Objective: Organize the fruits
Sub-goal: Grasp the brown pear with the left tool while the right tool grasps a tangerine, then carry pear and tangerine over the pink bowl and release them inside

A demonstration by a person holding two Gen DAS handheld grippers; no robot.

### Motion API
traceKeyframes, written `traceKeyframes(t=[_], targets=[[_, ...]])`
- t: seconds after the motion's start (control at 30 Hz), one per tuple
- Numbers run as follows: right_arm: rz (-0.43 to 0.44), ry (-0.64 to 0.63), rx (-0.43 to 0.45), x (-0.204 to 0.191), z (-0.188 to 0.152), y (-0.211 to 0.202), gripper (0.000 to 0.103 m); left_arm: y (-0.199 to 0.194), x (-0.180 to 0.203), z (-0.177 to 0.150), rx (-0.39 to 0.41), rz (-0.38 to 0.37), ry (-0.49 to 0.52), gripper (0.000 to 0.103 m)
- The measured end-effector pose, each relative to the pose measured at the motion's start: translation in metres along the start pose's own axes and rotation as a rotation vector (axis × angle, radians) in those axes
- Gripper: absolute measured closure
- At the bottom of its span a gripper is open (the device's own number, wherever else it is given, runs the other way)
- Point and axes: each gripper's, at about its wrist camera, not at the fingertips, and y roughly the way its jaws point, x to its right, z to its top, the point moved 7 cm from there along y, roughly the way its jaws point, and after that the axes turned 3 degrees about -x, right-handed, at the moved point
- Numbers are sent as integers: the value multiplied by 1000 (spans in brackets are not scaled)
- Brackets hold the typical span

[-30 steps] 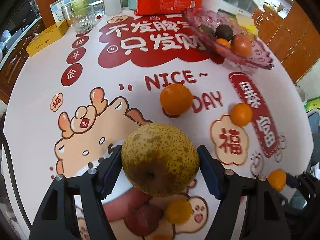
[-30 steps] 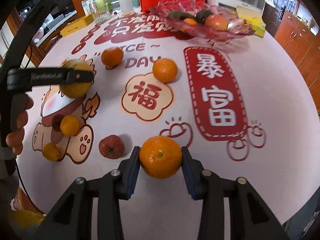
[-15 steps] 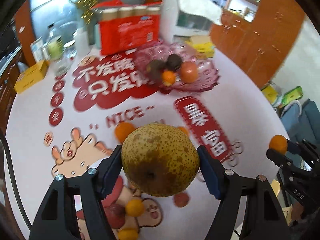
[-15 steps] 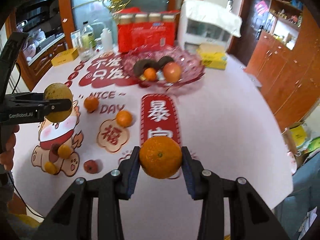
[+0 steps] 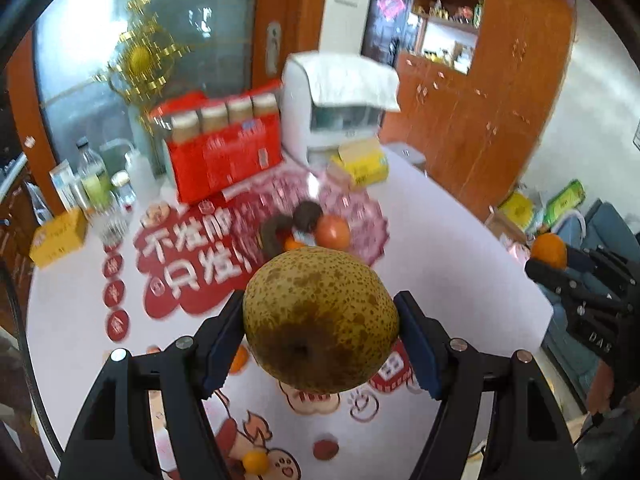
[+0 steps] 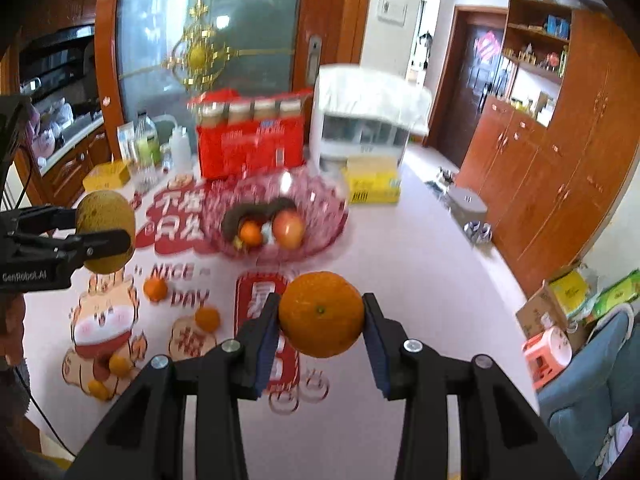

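My left gripper [image 5: 320, 320] is shut on a speckled brown pear [image 5: 320, 312], held high above the table; the pear [image 6: 106, 236] also shows at the left of the right wrist view. My right gripper [image 6: 320, 316] is shut on an orange [image 6: 321, 314], seen too at the right edge of the left wrist view as the orange [image 5: 549, 250]. A pink glass fruit bowl [image 6: 320, 200] stands mid-table with an apple [image 6: 290, 228], a small orange and dark fruits inside. Loose oranges [image 6: 155, 289] [image 6: 208, 318] lie on the printed tablecloth.
At the table's back stand a red carton pack [image 6: 250, 148], a white appliance [image 6: 360, 128], yellow boxes [image 6: 374, 186], bottles [image 6: 146, 144]. More small fruits [image 6: 119, 364] lie near the front left. Wooden cabinets [image 6: 560, 168] line the right wall. A hand [image 6: 12, 320] holds the left gripper.
Both grippers have risen well above the table with their fruits still held. The view has tilted up, so the bowl and the room's back wall now show more.
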Motion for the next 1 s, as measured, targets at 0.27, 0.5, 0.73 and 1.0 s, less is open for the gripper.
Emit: traceKeyframes(t=[0.27,0.5,0.73,1.0], targets=[[7,-66,103,22,86,-5,63,-27,-12,60,94,107,-63,31],[83,-120,126,33,128,23,63,-10,-7,85,98,182,-141,31],[179,-139,69,33,139,85,63,39,-5,86,26,240,-185,31],[275,-123,-36,20,130,172,63,121,-14,72,-85,288,-224,31]])
